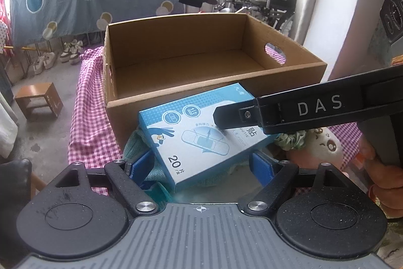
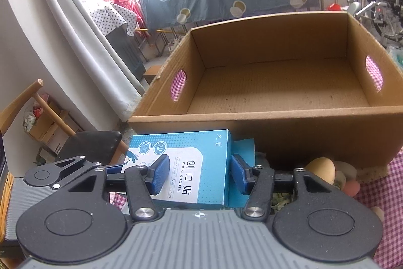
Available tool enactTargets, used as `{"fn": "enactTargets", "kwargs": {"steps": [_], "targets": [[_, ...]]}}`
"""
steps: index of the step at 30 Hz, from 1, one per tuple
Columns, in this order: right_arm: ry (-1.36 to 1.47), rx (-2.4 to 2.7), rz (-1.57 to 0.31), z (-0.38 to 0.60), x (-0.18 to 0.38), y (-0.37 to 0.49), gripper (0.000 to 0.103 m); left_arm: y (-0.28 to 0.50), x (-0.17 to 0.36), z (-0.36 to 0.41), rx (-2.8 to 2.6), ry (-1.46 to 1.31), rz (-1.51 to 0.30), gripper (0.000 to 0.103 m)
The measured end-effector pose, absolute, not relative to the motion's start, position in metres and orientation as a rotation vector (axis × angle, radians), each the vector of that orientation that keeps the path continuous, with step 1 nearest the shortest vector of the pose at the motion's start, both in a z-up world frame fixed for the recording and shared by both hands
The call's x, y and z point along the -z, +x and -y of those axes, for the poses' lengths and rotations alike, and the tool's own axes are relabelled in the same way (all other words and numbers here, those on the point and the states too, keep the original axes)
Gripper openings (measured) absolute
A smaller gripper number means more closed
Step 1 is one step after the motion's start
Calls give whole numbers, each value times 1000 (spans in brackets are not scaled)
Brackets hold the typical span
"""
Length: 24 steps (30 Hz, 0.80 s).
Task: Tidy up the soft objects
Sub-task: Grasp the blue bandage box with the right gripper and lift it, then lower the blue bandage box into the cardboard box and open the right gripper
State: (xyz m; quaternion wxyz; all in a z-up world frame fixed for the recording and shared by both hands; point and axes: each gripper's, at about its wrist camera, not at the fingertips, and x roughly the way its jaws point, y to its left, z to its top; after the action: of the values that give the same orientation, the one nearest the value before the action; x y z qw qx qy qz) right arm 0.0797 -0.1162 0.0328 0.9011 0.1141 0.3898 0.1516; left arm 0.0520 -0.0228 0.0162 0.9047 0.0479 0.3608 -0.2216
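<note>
Because the blue box (image 2: 191,168) lay just before the empty carton (image 2: 277,82), the right gripper (image 2: 199,174) straddled it, pads seemingly pressing its sides, while the left gripper (image 1: 201,165), part open, bracketed its near end, grip uncertain.

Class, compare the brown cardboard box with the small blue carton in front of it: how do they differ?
The cardboard box is brown, plain and open-topped; the blue carton is printed and closed. The cardboard box is far larger. It sits flat; the blue carton lies tilted. Both are rectangular.
</note>
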Motion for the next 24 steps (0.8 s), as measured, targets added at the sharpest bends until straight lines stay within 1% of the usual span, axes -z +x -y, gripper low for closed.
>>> {"fn": "enactTargets", "kwargs": {"steps": [8,13,18,24], "targets": [[195,-335,-696,111,-61,54,57,40,-44,16,452,84,-634,83],[174,-358,-632,109,-82,55,57,54,-61,16,446,73,-571,83],[155,-379,-589,114,-103,80,57,86,-73,20,451,76,-539,83],[159,-398,-609,128,-114,144,56,151,-74,24,471,62,-560,83]]}}
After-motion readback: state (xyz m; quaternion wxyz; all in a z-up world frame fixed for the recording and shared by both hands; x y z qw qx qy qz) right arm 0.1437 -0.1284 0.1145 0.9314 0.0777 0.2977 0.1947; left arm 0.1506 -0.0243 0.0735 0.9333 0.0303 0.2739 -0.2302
